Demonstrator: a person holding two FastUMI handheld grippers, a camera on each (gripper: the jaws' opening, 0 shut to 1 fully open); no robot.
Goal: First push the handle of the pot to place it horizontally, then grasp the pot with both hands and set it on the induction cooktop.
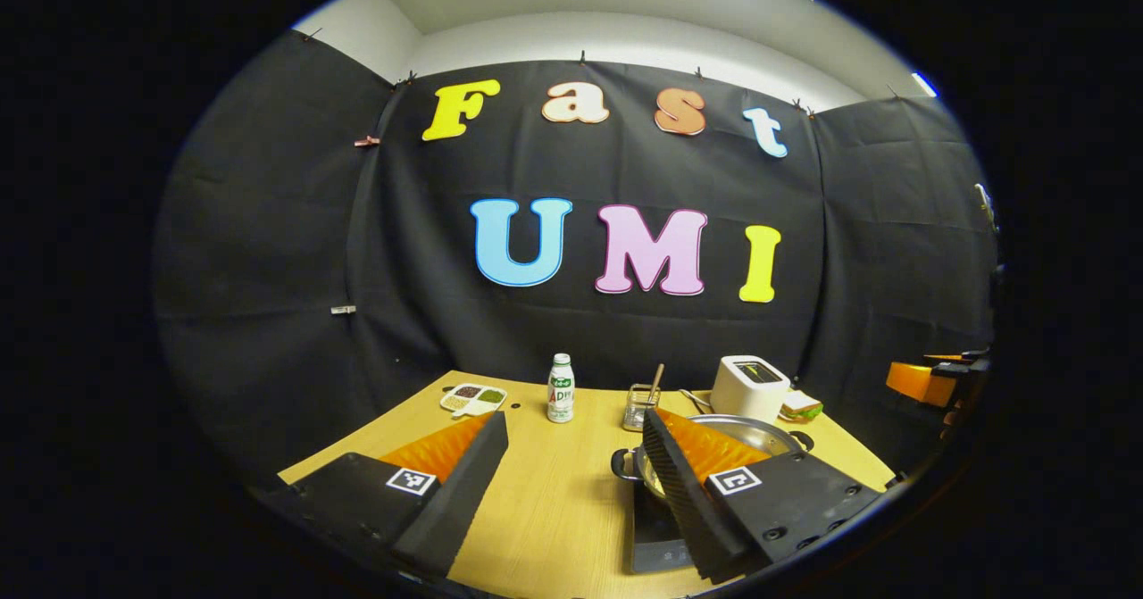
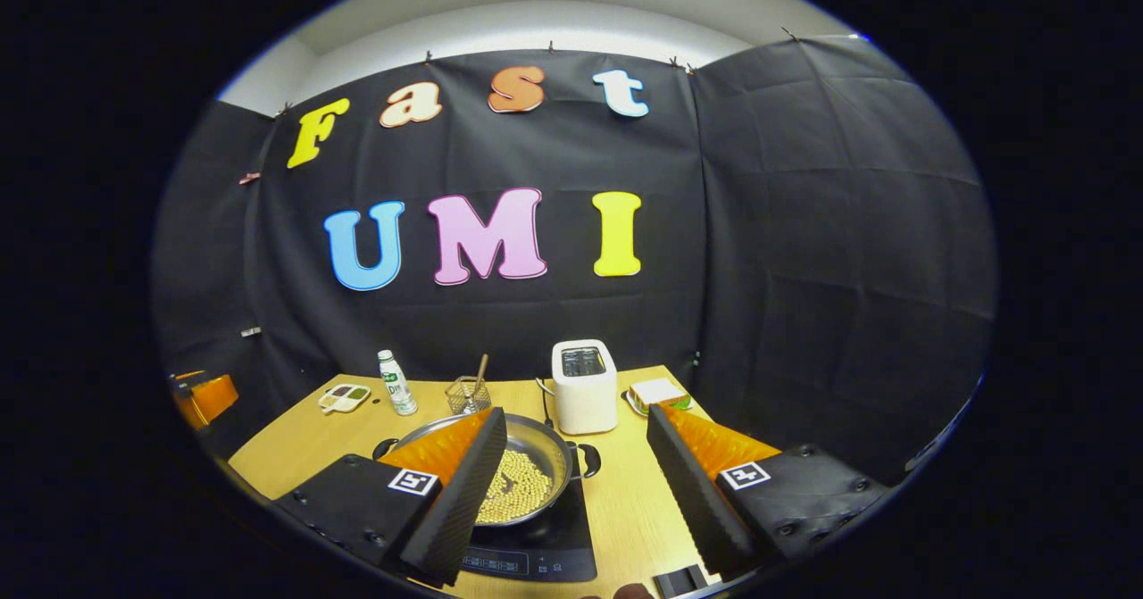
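A light wooden table (image 2: 625,510) stands inside black cloth walls. Both the left gripper (image 1: 571,492) and the right gripper (image 2: 576,492) are wide open, empty. Ahead of the right gripper's left finger, the round steel pot of yellow beans (image 2: 522,483) sits on the flat black induction cooktop (image 2: 545,550).

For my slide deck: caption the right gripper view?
Pot of beans sits on the induction cooktop; open tongs hover nearby.

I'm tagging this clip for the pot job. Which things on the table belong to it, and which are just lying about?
Job:
pot, holding pale round bits
induction cooktop, under the pot

Lying about:
toaster
bottle
wire basket
divided dish
sandwich
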